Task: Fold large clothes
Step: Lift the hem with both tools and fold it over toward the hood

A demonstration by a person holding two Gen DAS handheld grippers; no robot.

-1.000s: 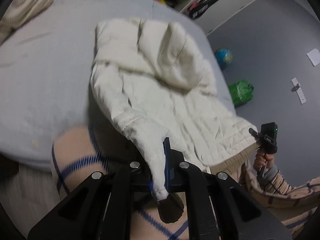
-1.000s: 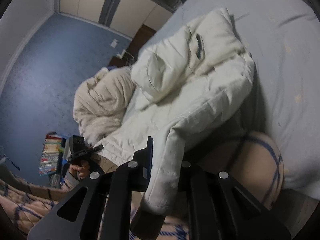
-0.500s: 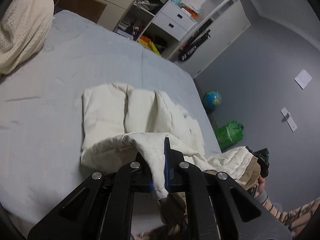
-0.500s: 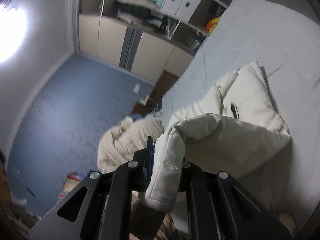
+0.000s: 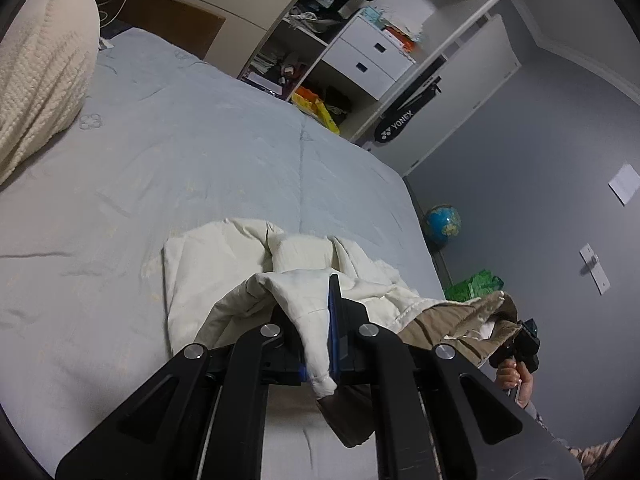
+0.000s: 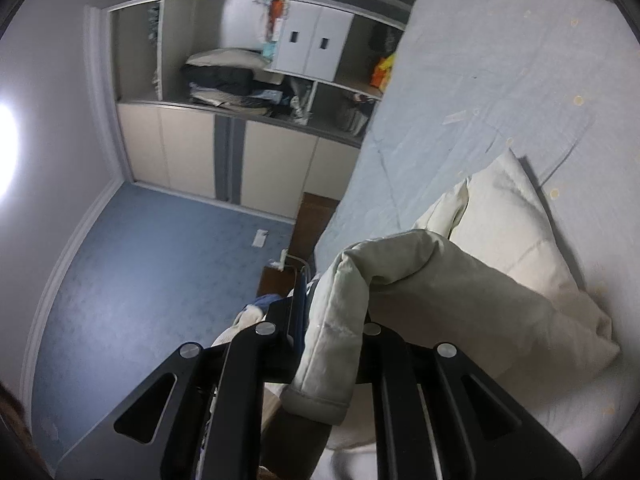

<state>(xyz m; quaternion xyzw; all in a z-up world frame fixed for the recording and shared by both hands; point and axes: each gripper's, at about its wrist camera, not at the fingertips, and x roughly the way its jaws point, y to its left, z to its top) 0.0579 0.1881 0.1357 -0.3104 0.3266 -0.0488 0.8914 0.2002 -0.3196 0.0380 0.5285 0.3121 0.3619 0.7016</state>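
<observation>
A: Pinching a hem of the cream jacket [image 5: 224, 264] between the fingers [image 5: 333, 320] of the left gripper [image 5: 316, 344], clamped tight on the cloth. Rest of the garment spread ahead on the pale blue bed [image 5: 180, 168].

B: Same on the right gripper [image 6: 328, 344]: fingers [image 6: 300, 312] closed on a thick padded edge of the jacket [image 6: 500, 248], raised above the bed [image 6: 500, 60].

A: Seen only from the left wrist: tan lining [image 5: 452, 320] turned outward, right hand [image 5: 514, 374] gripping its handle near the bed edge, a globe [image 5: 442, 220] and a green bag [image 5: 474, 284] on the floor, a knitted blanket [image 5: 40, 92] at the far left.

B: Seen only from the right wrist: blue carpet [image 6: 152, 264] beside the bed, closed cupboard doors [image 6: 192, 148], folded clothes on a shelf [image 6: 228, 84].

A: Shared by both: white drawers [image 5: 368, 60] and a racket bag [image 5: 404, 116].
</observation>
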